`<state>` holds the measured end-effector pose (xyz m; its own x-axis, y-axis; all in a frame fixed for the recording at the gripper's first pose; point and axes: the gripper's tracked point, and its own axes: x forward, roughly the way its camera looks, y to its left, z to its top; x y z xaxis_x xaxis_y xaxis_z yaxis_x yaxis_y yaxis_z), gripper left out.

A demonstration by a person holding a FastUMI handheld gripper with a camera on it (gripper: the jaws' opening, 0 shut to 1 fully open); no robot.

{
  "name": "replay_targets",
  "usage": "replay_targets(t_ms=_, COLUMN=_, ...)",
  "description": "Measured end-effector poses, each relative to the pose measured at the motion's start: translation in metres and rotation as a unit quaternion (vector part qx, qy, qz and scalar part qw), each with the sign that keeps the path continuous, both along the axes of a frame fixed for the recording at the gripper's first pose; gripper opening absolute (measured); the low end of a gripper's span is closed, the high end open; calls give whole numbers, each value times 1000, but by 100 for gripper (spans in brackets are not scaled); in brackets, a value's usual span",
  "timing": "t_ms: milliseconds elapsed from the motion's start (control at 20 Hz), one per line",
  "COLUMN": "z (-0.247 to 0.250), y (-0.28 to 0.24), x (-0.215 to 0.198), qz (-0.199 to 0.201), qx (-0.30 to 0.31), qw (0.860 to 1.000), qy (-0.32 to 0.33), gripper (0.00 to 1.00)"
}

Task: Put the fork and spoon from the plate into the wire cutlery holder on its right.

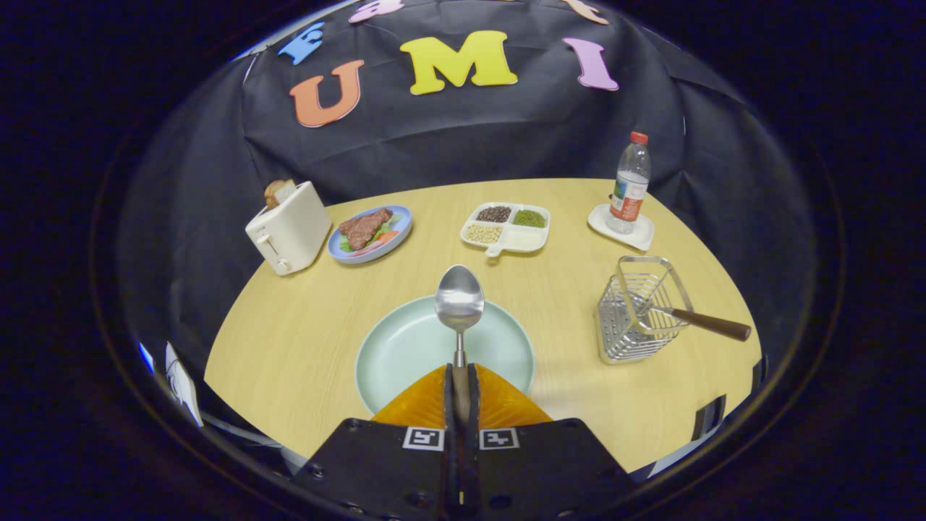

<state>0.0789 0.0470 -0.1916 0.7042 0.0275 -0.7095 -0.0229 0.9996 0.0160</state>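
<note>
My gripper (461, 376) is shut on the spoon (459, 300); its orange fingers (423, 405) pinch the brown handle. The steel bowl of the spoon points straight ahead, raised above the pale green plate (394, 347). The plate lies just beyond and under the fingers, with nothing on its visible part. To the plate's right stands the wire cutlery holder (636, 311). The fork (705, 322) rests in it, tilted, with its brown handle sticking out over the holder's right rim.
At the back of the round wooden table (289, 340) stand a white toaster (288, 228), a blue plate of meat (370, 233), a divided tray of beans (506, 228) and a water bottle (629, 184) on a white coaster. The table's right edge runs close behind the holder.
</note>
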Motion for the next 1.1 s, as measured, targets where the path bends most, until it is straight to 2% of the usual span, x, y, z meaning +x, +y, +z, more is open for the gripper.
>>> replay_targets(t_ms=250, z=29, y=-58, x=-2, qz=-33, qx=-6, qw=999, qy=-22, gripper=3)
replay_targets(t_ms=650, z=50, y=-130, x=-7, qz=-69, qx=-10, qw=997, qy=-19, gripper=3)
replay_targets(t_ms=1100, z=27, y=-153, x=5, qz=-77, qx=20, qw=997, qy=13, gripper=3)
